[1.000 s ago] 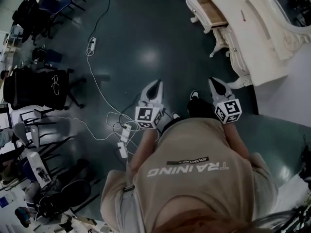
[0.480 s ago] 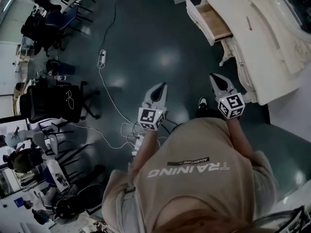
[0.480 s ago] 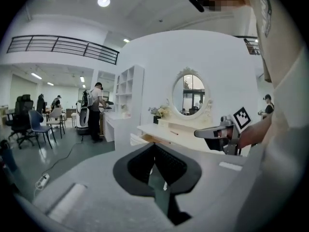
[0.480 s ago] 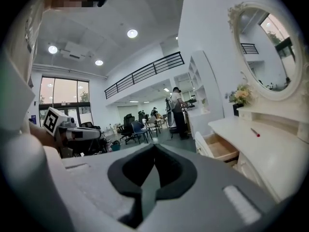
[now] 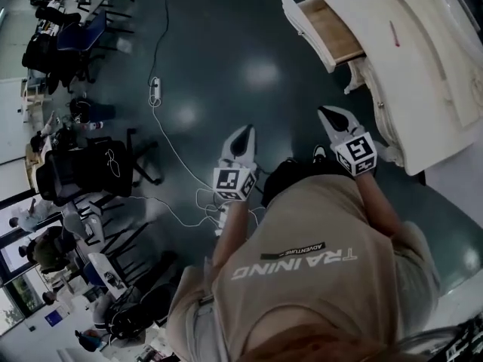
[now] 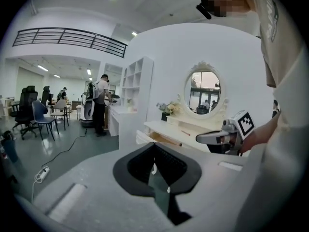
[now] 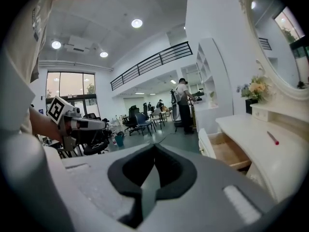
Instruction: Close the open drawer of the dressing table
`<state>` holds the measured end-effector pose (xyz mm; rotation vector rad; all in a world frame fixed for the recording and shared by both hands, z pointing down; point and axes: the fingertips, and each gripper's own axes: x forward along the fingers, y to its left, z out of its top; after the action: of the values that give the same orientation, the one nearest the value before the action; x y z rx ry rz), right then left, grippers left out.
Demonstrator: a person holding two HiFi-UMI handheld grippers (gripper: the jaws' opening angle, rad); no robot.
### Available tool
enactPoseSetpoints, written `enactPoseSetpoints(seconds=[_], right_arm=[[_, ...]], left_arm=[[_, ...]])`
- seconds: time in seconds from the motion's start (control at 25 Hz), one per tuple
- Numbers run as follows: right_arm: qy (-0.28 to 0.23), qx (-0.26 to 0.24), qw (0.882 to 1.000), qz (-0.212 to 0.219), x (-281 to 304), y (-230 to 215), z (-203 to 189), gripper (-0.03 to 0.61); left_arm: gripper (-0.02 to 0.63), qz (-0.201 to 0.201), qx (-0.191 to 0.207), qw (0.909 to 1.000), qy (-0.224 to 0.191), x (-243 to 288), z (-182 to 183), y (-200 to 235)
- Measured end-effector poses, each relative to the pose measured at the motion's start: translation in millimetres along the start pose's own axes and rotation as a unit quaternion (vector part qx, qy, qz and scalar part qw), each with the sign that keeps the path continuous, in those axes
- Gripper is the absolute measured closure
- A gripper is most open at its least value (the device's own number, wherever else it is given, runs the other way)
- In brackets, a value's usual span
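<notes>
The left gripper (image 6: pixel 154 145) has its two jaws brought together at the tips, with nothing between them. The right gripper (image 7: pixel 154 147) is the same: jaws together, empty. In the head view both are held in front of the person's chest, above the dark floor (image 5: pixel 226 44), well apart from each other, with the right one nearer the dressing table (image 5: pixel 423 89).

Only the gripper views show what stands on the table: an oval mirror (image 6: pixel 204 92) in a carved white frame, and flowers (image 7: pixel 256 87) beside it. The head view shows the layout from above, with a power strip (image 5: pixel 155 90) and white cables (image 5: pixel 177 157) lying on the floor to the left, and office chairs (image 5: pixel 87 168) beyond them.

The drawer (image 5: pixel 332 32) is pulled out from the table's left end, well ahead of the right gripper and apart from it. Its white front faces the open floor. The part of its inside that shows is bare pale wood. A thin red stick (image 5: pixel 393 34) lies on the tabletop just behind the drawer.
</notes>
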<state>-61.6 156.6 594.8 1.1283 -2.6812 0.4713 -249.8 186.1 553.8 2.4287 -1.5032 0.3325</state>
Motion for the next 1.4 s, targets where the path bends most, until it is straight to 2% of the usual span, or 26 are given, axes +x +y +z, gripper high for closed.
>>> enactPoseSetpoints(seconds=[0.08,0.2,0.36,0.44,0.52,0.72,0.92,1.0,1.16,1.28,1.4], right_arm=[[0.019,-0.02,1.0,-0.005,21.5,-8.2,1.7,0.574],[0.033,-0.089,0.995,-0.017,62.3,-1.7,12.1,0.574],[0.033,-0.122,0.991,-0.033,122.6,12.1,41.9,0.574],[0.025,-0.109,0.993,-0.047,141.0,18.2,61.9,0.574],[0.009,-0.091,0.994,-0.065,160.0,15.3,79.3,0.574],[-0.056,-0.037,0.986,-0.15,181.2,-8.0,95.0,0.574],[-0.031,0.0,0.981,-0.193,201.4,-38.2,97.9,0.574],[-0.015,-0.019,0.978,-0.208,219.2,-51.8,107.5,0.574],[-0.005,-0.04,0.98,-0.193,260.5,-85.1,130.8,0.574],[-0.008,-0.018,0.985,-0.17,297.7,-124.9,136.2,0.574],[-0.02,0.007,0.989,-0.143,331.4,-160.3,145.1,0.574]], left_arm=[[0.607,0.011,-0.015,0.9997,-0.013,15.9,11.4,24.6],[0.607,0.017,-0.021,0.9994,-0.021,31.7,20.3,74.1],[0.607,-0.022,-0.005,0.9998,0.001,56.0,22.4,135.3],[0.606,-0.052,0.0,0.9986,0.004,68.3,31.2,155.8],[0.607,-0.078,0.023,0.9966,-0.004,89.8,45.5,177.5],[0.607,-0.117,0.073,0.9903,-0.016,147.0,68.1,233.0],[0.607,-0.128,0.07,0.9892,-0.012,174.1,83.1,266.1],[0.607,-0.129,0.065,0.9895,-0.009,186.9,88.5,278.9],[0.607,-0.119,0.056,0.9913,-0.003,226.1,103.9,295.6],[0.607,-0.102,0.052,0.9933,0.013,258.2,112.5,301.2],[0.607,-0.101,0.068,0.9918,0.039,287.7,120.1,297.9]])
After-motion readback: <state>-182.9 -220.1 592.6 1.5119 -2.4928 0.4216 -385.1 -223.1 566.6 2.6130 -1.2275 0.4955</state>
